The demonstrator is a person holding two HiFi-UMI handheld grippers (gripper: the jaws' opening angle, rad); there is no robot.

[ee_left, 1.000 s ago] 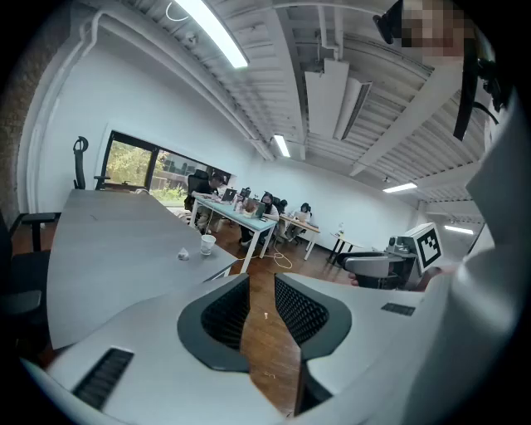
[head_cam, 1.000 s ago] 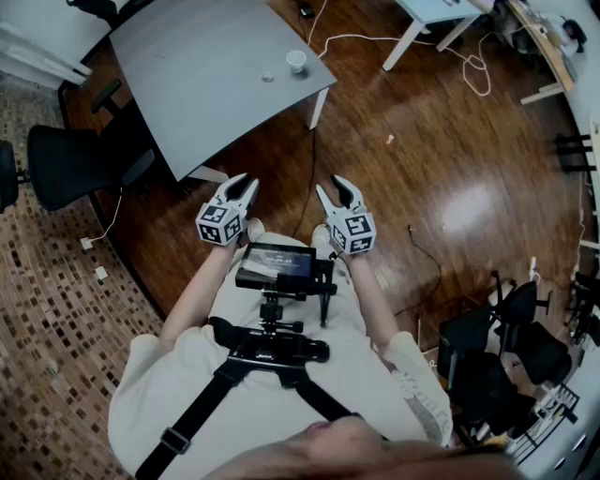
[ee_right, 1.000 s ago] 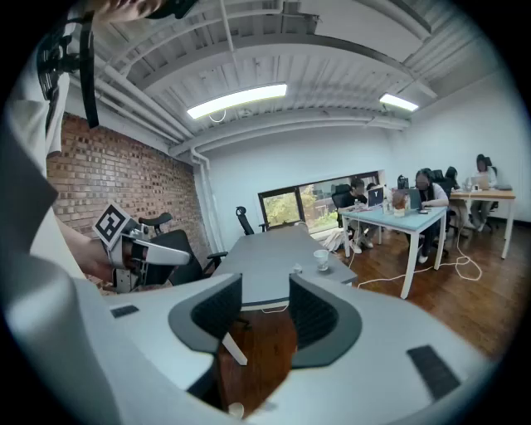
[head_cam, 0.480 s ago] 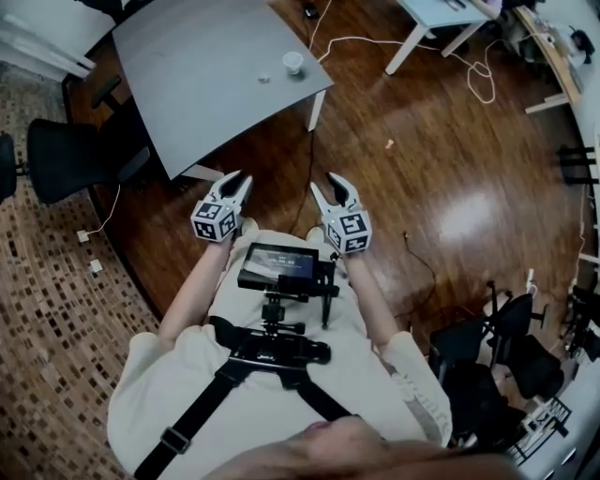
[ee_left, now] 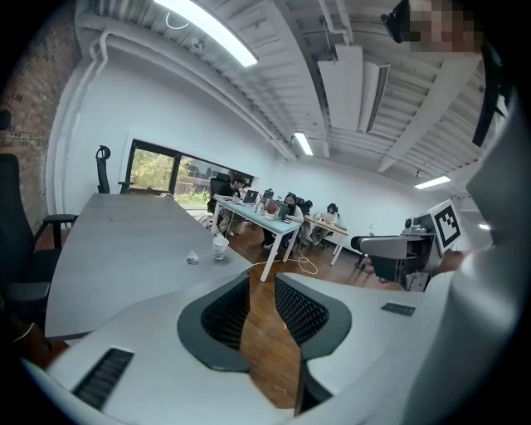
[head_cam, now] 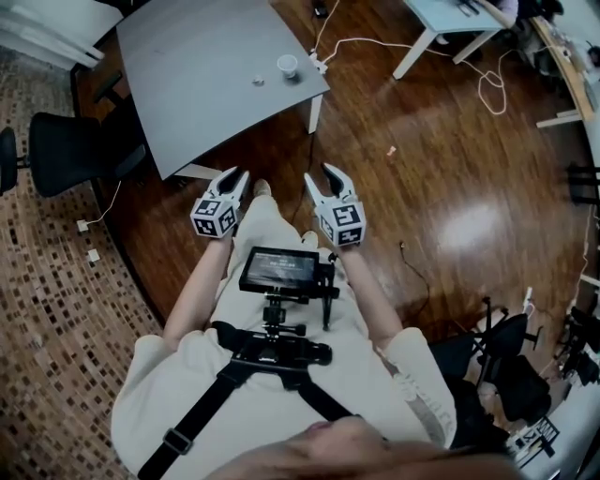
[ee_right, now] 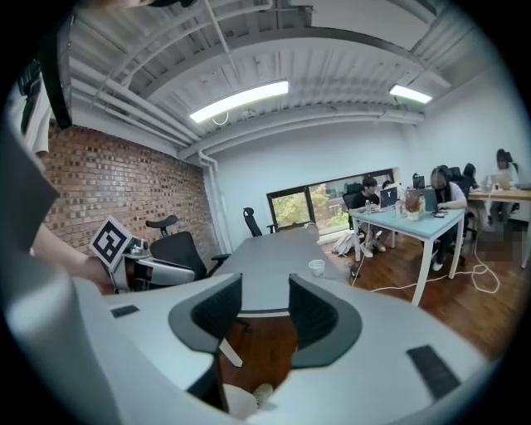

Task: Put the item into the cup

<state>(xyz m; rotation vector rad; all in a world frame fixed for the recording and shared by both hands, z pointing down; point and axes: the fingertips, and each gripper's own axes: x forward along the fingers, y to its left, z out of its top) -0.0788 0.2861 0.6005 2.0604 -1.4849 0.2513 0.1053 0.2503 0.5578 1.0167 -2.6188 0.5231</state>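
Note:
A white paper cup (head_cam: 287, 64) stands near the corner of the grey table (head_cam: 206, 84), with a small crumpled item (head_cam: 258, 81) just left of it. Both lie well ahead of me, out of reach. My left gripper (head_cam: 236, 175) and right gripper (head_cam: 321, 174) are held side by side at waist height over the wooden floor, both open and empty. The left gripper view shows the cup (ee_left: 220, 247) and the item (ee_left: 192, 258) far beyond its jaws (ee_left: 263, 282). From the right gripper (ee_right: 265, 292) the cup (ee_right: 316, 267) sits small on the table's right edge.
A black office chair (head_cam: 66, 155) stands left of the table. White cables (head_cam: 375, 42) trail over the floor towards a pale table (head_cam: 441, 14) at the back right. Dark chairs (head_cam: 511, 366) crowd the lower right. People sit at desks (ee_left: 274, 217) far off.
The person has stepped forward: a leg and shoe now show between the grippers. Both grippers stay side by side with the same jaw gap.

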